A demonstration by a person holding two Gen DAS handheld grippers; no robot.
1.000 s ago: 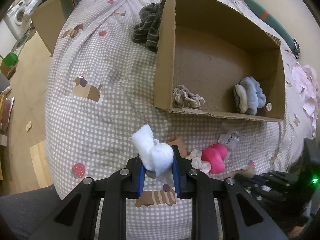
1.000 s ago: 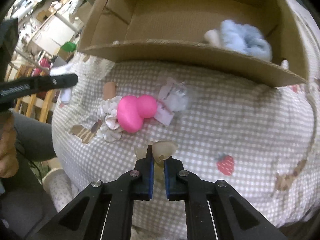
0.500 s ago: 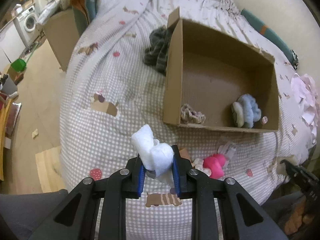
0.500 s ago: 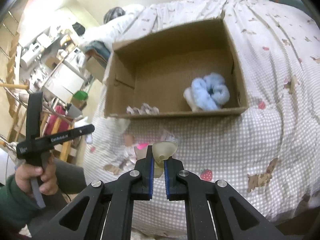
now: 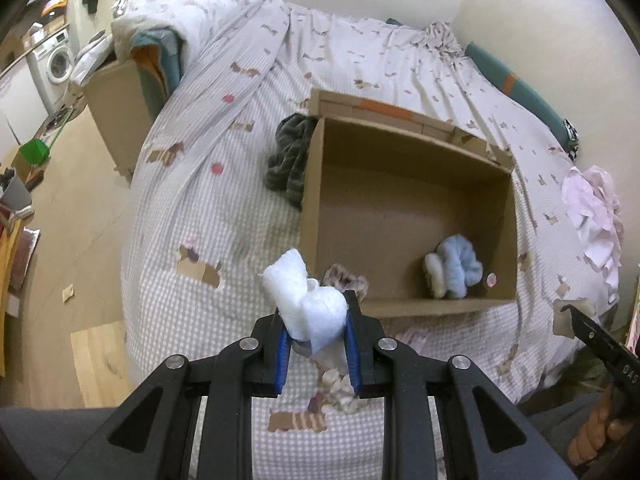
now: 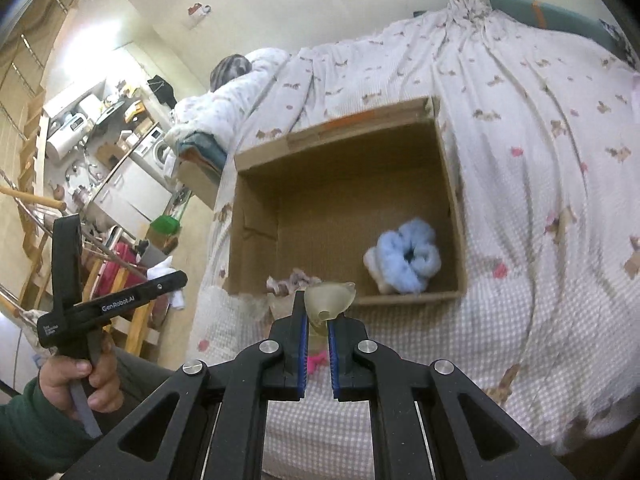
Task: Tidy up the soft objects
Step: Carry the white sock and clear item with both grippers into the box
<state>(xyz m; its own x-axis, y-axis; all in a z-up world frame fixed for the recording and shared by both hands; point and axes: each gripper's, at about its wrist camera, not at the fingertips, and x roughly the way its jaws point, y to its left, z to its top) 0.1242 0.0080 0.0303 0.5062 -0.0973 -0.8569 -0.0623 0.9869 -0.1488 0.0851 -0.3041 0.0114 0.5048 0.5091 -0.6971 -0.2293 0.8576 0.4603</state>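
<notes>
Over at nine o'clock the room falls away to the floor, with a washing machine (image 5: 60,65) far back. The bed (image 5: 192,240) in its checked cover fills the middle of the left wrist view. Low at six o'clock, the left gripper (image 5: 316,330) is clenched on a white fluffy piece (image 5: 306,300), which bulges up and out between the blue pads. The gripper is held above the bed, short of the near wall of the box.

Moving toward one o'clock from there sits the open cardboard box (image 5: 312,184), with a dark striped cloth (image 5: 290,158) bunched against its outer left wall. Inside, a mottled scrunchie (image 5: 346,276) lies in the near left corner, and a light blue scrunchie (image 5: 458,262) rests beside a cream one toward the near right corner.

In the right wrist view the right gripper (image 6: 318,330) is squeezed nearly closed on a pale, translucent soft piece (image 6: 330,298), also held short of the box's near edge. A bit of pink shows on the bed beneath it, too hidden to identify.

Both pieces look picked and in transit, so I'd call this the carry-to-box step. Next, each gripper likely needs to travel forward past the near wall, over bare box floor, then release; the open middle looks the easiest target.
</notes>
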